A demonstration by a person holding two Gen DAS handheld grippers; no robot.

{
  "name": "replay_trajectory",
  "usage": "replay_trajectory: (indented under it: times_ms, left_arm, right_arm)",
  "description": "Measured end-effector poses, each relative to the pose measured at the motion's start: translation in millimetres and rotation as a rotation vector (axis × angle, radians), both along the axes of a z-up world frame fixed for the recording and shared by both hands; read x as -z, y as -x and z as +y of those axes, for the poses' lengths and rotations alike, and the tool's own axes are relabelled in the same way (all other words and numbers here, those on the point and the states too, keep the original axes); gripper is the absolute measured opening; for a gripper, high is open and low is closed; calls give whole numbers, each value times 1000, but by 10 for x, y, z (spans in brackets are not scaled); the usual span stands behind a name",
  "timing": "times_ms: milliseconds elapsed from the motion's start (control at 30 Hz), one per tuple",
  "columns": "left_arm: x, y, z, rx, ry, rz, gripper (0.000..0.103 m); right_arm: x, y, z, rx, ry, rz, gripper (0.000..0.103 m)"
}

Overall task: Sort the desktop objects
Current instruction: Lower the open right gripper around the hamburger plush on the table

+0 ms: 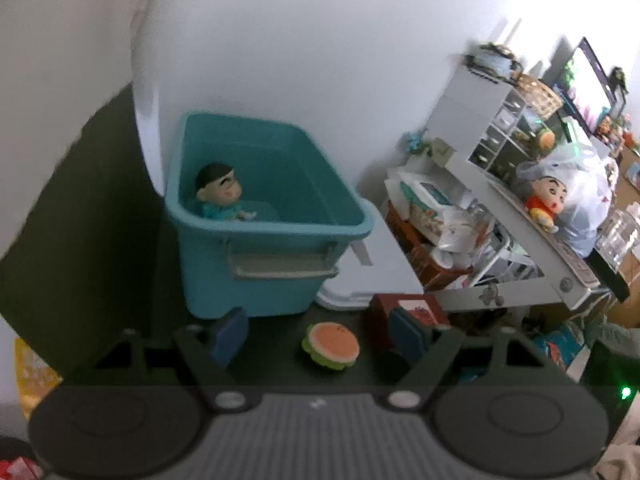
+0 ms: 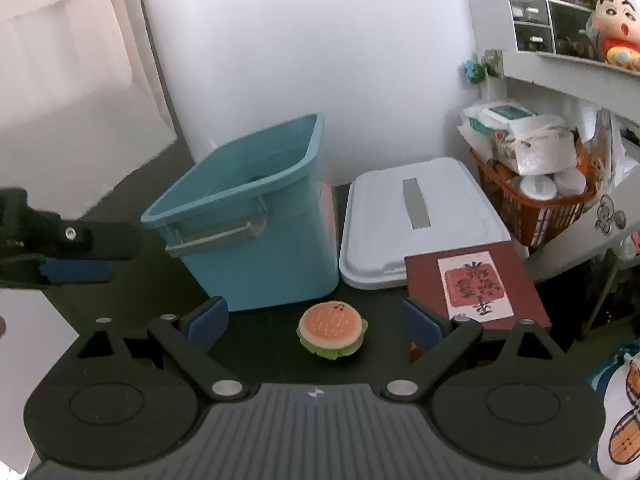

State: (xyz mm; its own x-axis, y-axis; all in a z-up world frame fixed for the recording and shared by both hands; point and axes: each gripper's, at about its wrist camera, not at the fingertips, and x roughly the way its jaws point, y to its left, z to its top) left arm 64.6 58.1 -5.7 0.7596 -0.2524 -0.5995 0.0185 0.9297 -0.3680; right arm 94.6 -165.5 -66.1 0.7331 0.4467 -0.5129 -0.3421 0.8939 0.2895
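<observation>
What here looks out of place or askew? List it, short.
The white lid lies flat on the table beside the teal bin rather than on it, so the bin stands open. A figurine already sits inside. The burger toy and the red book lie loose in front. Nothing is spilled or visibly damaged.

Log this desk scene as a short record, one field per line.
bin: teal bin, open, upright on dark desk
in bin: figurine
lid: white lid, flat, right of bin
book: red book, in front of lid
burger toy: burger on desk before bin, ungripped
left gripper: open, burger between fingers, not touching
right gripper: open, burger between fingers
</observation>
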Motion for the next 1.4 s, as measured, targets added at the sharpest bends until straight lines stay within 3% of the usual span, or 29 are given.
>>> replay_trajectory:
  times_ms: [500, 700, 900, 1167, 1400]
  left_arm:
    - [313, -107, 123, -28, -1, 66, 81]
    - [345, -102, 133, -28, -19, 72, 82]
    - [461, -144, 186, -32, -16, 101, 81]
    - [594, -197, 180, -9, -52, 117, 81]
    - [648, -207, 273, -28, -37, 129, 81]
  right_arm:
    - [165, -73, 95, -10, 58, 41, 95]
    - [191, -90, 69, -31, 40, 34, 75]
    - [226, -178, 149, -37, 59, 35, 72]
    - [423, -395, 349, -49, 127, 86, 72]
    - [561, -516, 558, -77, 276, 36, 75]
